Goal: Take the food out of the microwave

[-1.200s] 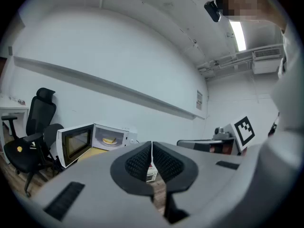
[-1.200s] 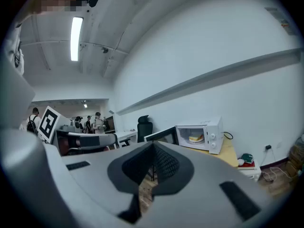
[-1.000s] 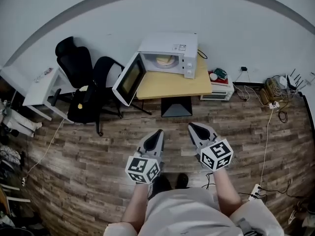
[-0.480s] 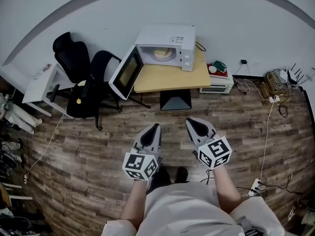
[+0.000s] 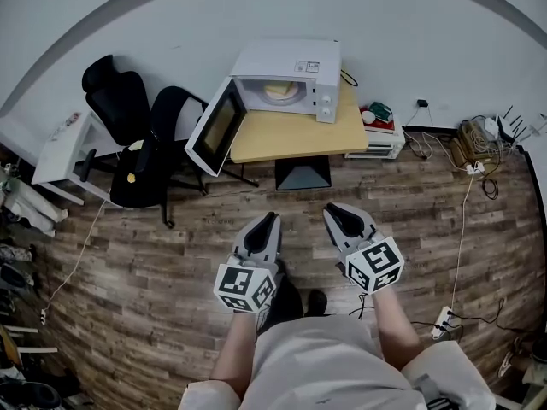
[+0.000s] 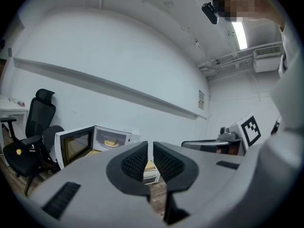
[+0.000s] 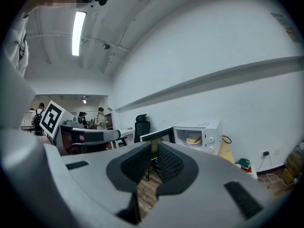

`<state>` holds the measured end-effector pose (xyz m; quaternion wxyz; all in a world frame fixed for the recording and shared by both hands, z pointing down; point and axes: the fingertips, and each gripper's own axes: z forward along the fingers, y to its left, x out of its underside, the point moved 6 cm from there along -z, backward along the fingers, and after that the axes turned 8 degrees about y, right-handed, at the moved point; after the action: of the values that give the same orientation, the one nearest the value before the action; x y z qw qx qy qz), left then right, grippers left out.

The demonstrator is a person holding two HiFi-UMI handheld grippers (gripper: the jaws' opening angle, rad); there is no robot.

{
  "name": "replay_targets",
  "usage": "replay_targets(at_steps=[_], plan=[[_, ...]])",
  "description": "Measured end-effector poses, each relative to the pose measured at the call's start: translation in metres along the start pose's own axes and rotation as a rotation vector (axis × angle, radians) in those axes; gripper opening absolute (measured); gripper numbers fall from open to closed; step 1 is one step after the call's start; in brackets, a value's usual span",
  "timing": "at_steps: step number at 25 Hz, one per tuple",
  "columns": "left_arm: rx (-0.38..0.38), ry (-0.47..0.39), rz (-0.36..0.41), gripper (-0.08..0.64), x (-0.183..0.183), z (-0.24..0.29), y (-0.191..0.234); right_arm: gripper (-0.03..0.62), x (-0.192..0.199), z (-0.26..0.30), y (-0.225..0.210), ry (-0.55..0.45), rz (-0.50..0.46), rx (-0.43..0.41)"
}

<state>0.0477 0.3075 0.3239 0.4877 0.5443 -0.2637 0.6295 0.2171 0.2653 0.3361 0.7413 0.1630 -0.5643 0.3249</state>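
- Microwave (image 5: 295, 62): top centre of the head view, on a wooden bench (image 5: 291, 137); its door (image 5: 214, 131) is swung open to the left.
- Food (image 5: 275, 90): pale yellow, inside the microwave's cavity.
- Left hand-held gripper (image 5: 267, 225) and right hand-held gripper (image 5: 338, 214): lower centre, side by side over the wood floor (image 5: 171, 263), well apart from the bench; the jaws of each are together, with nothing between them.
- Black office chairs (image 5: 137, 135): left of the bench.

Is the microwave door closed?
No, the microwave door hangs wide open, and the food shows inside.
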Motion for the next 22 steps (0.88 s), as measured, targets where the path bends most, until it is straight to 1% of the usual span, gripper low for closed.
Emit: replay_targets(at_steps=[2,6,8,15,22], plan=[[0.008,-0.001,0.002,0.02,-0.004,0.007,0.011,0.036,-0.004,0.011,-0.003,0.0,0.008,0.002],[0.027,-0.002,0.017,0.072,-0.018,0.023,0.035,0.079,-0.021,0.039,-0.009,-0.009,0.015,0.002],[0.033,-0.007,0.02,0.085,-0.024,0.03,0.049,0.11,-0.029,0.053,-0.012,-0.016,0.012,0.003],[0.067,-0.008,0.026,0.089,-0.043,0.058,0.097,0.124,-0.049,0.099,-0.029,-0.021,0.04,0.028],[0.103,0.008,0.035,0.089,-0.056,0.078,0.139,0.129,-0.062,0.141,-0.033,-0.009,0.047,0.06]])
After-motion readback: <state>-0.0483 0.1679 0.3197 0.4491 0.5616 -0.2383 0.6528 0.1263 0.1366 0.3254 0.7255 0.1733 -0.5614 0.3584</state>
